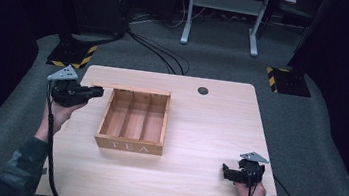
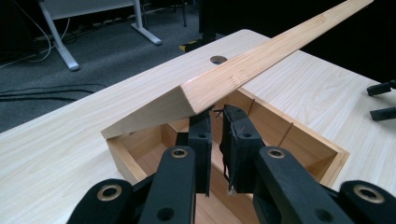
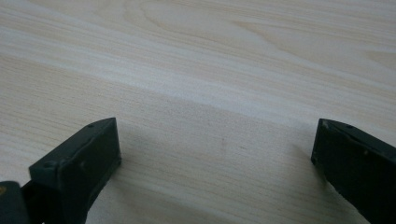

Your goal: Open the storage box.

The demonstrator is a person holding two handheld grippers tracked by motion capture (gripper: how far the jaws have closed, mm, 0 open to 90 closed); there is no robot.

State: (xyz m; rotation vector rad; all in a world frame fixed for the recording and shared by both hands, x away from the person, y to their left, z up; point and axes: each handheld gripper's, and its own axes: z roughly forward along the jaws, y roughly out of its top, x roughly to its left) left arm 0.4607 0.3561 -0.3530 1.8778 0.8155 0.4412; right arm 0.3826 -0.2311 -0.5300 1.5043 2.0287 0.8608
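We see the left gripper [image 2: 215, 122] with its jaws drawn close together under the raised corner of the lid [image 2: 261, 60]; a narrow gap remains between the pads, and we cannot tell whether they pinch the lid's edge or only meet it. In the high view the left gripper [image 1: 97, 90] sits at the far left corner of the tea box [image 1: 128, 146], where the lid [image 1: 133, 89] stands along the box's far edge. The lid slopes up over the box's open compartments. The right gripper [image 3: 215, 149] has its jaws spread wide with only bare table [image 3: 210, 70] between them. In the high view the right gripper [image 1: 224, 170] rests near the table's near right corner, well apart from the tea box, held in the person's right hand [image 1: 253, 194]. The box front reads TEA.
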